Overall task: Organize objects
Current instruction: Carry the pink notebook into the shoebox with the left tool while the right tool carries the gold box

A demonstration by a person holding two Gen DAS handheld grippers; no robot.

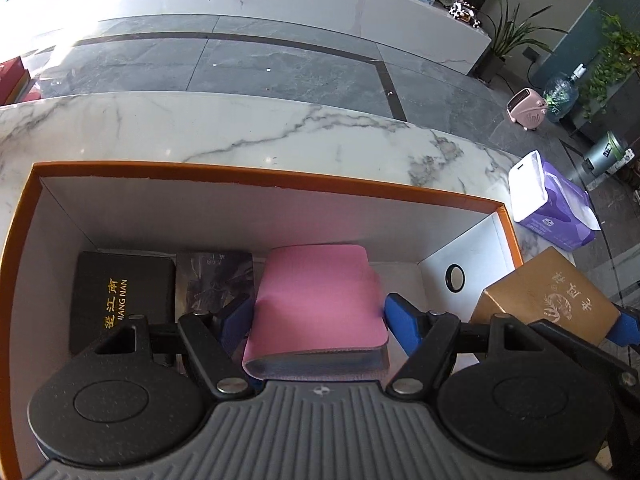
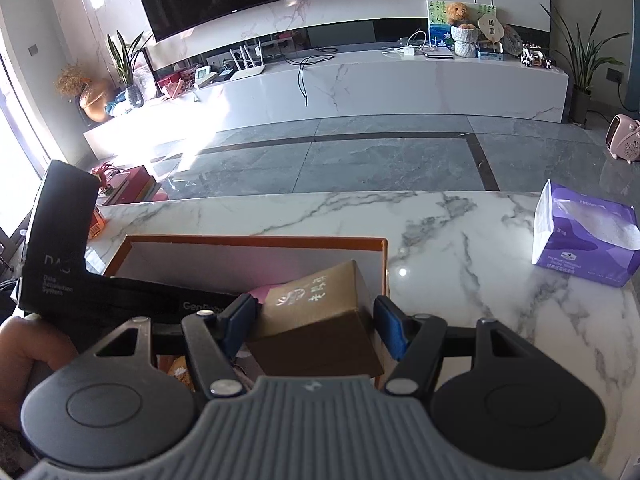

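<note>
readable stuff: black box in the orange box has gold Chinese characters plus "JIANG NAN" (first letter half hidden); the other gripper's black body says "DAS", "Data Acquisition System", and "GenRobo…" cut off; purple tissue pack shows "PREMIUM"; gold carton has Chinese characters I can't make out

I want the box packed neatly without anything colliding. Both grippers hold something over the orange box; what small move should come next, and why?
Probably release the pink wallet: the left gripper already has it low inside the orange box, beside the black case. Then lift clear, since the right gripper holds the gold box tilted over the box's right end.
</note>
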